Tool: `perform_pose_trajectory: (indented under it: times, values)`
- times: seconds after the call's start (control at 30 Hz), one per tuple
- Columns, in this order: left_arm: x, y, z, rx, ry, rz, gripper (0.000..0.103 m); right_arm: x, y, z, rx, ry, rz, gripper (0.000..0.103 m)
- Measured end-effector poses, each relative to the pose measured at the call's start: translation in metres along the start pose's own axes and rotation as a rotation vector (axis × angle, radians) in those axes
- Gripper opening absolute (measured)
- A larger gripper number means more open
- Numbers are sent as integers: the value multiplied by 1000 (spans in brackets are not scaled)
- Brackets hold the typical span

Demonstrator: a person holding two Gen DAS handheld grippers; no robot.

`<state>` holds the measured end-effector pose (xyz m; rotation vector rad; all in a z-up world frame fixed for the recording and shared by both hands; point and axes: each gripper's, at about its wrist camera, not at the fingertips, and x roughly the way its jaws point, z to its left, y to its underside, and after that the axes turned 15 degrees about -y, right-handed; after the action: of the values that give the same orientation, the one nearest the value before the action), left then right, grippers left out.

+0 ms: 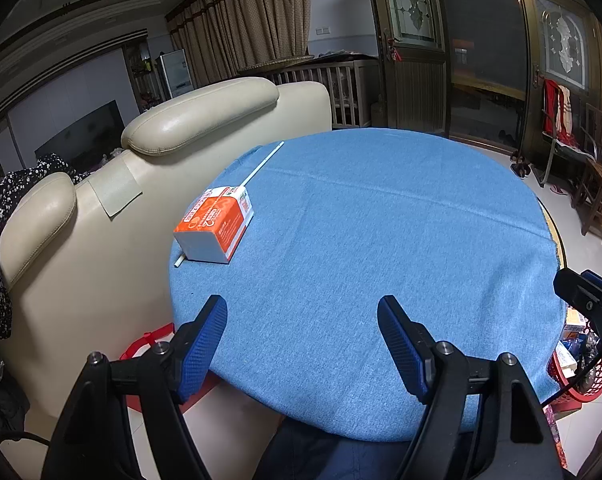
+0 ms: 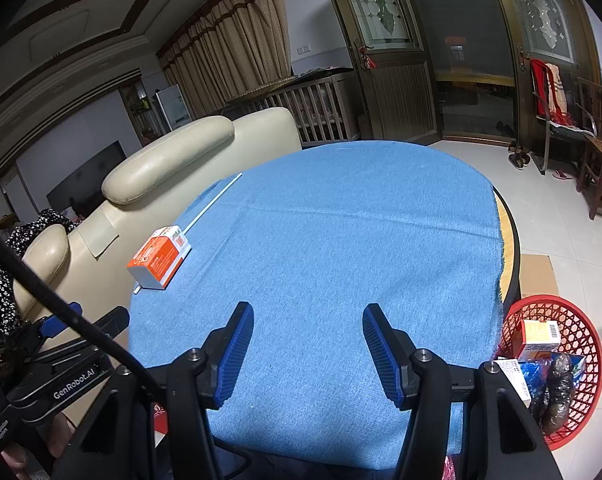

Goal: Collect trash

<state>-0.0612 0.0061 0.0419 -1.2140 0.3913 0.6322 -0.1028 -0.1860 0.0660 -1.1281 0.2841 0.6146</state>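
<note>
Ahead and to the left of both pairs of fingers, near the far-left edge of the desk (image 1: 381,240): one orange and white carton (image 1: 215,224), lying on its side on the blue cloth. A thin white straw (image 1: 263,162) runs under or just behind it, one end poking out at the near corner, the other reaching toward the far rim (whether it is fixed to the carton cannot be told).

Left gripper (image 1: 303,344): fingers released, spread wide, holding nothing, hovering over the near edge of the desk. Carton lies forward-left of its left finger, well apart.

Right gripper (image 2: 309,348): fingers likewise released and empty. Right of its right finger, below desk level, a red basket (image 2: 581,320) already holding wrappers and a small box.

Step in hand, as judged: reach for the carton, most likely with the left gripper, being nearer.

Handling notes:
- Close across the carton's narrow faces, not its long ones, so the spread fingers can span it.
- Come down level; a thin carton may crush or slide on cloth if pinched at a corner.
- Expect the straw to stay behind or drag; it may need a separate pick.
- Carry low across the desk to the basket.
</note>
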Motion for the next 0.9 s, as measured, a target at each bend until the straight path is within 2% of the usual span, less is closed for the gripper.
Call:
perform_pose_trajectory:
  times: [0.9]
  values:
    - [1, 0, 1, -2, -7, 2, 78, 1, 1, -1, -6, 1, 3, 61]
